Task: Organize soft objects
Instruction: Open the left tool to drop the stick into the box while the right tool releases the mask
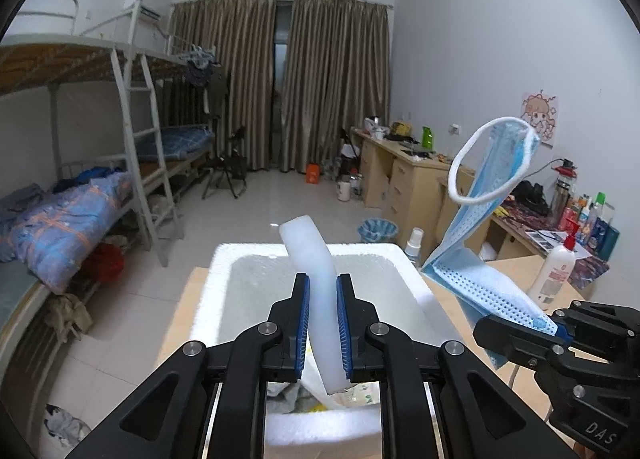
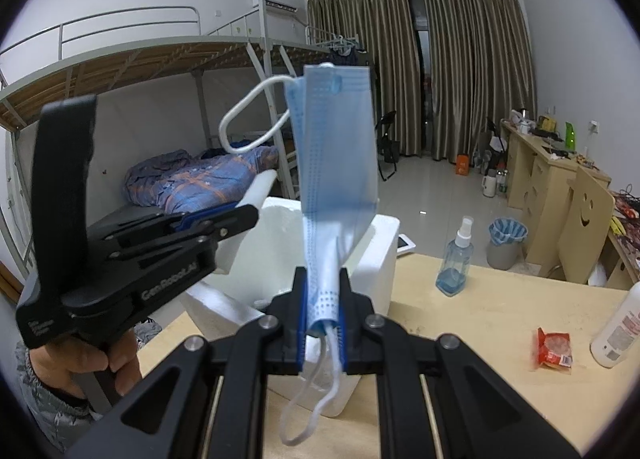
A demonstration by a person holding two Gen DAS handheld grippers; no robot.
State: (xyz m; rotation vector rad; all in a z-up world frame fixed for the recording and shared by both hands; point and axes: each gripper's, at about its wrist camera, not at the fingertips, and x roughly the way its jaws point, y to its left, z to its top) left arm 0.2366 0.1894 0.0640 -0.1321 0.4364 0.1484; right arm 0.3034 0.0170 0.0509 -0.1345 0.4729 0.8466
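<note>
Both tools are loaded above the white foam box (image 1: pixel 224 283) at frame centre: the left gripper (image 1: pixel 323 323) clamps a white foam strip (image 1: pixel 316 279), the right gripper (image 2: pixel 323 311) pinches a folded blue face mask (image 2: pixel 340 155). This looks like the drop-off step, so next each should lower over the box opening and let go.

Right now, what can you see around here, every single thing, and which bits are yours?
Foam strip: one, white, clamped upright above the box.
Face mask: one, blue with white ear loops, pinched at its lower end, held up.
Foam box: one, white, open, on the table.
Table: one, light wood.
Spray bottle: one, clear with blue liquid, on the table.
Lotion bottle: one, white, at the table's right edge.
Snack packet: one, red, on the table.
Waste bin: one, blue liner, on the floor.
Bunk beds: metal frame, blue bedding, left wall.
Curtains: brown, far wall.
Left gripper: black, shut on the strip.
Right gripper: black, shut on the mask.
</note>
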